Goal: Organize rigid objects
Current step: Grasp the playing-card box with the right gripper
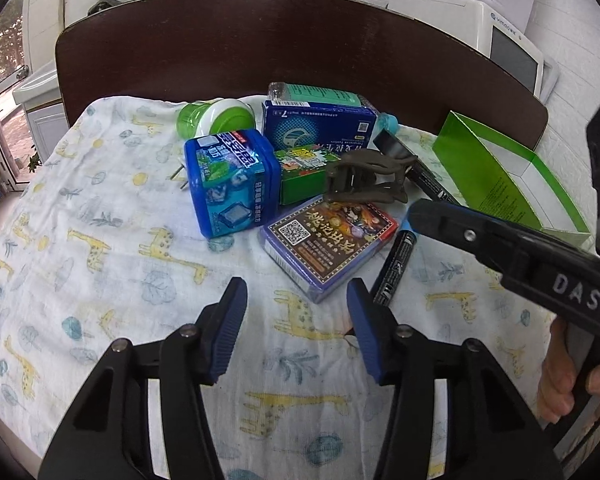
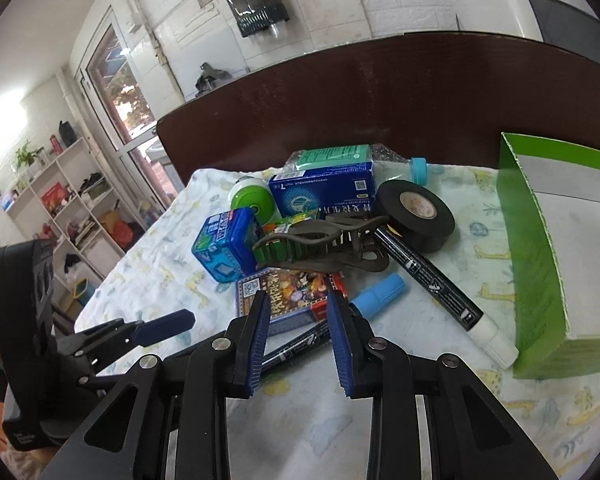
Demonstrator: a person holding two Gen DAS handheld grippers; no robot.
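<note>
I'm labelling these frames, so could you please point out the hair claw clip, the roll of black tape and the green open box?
hair claw clip (image 2: 324, 250): right wrist view, on its body.
roll of black tape (image 2: 418, 210): right wrist view, on its top face.
green open box (image 2: 536, 264): right wrist view, on its near green wall.

White brick wall (image 2: 340, 4), shelving (image 2: 60, 200) beside window (image 2: 116, 80)

1. My right gripper (image 1: 420, 216) carries "DAS" in pale letters on its black arm, reaching in just right of the card pack
2. The card pack (image 1: 328, 240) shows a QR code and large Chinese characters I can't make out
3. The dark blue box (image 1: 320, 128), behind the card pack, bears a "7" and a small QR code
4. The white appliance (image 1: 508, 36), far behind the card pack, has a blue brand name, too small to read
</note>
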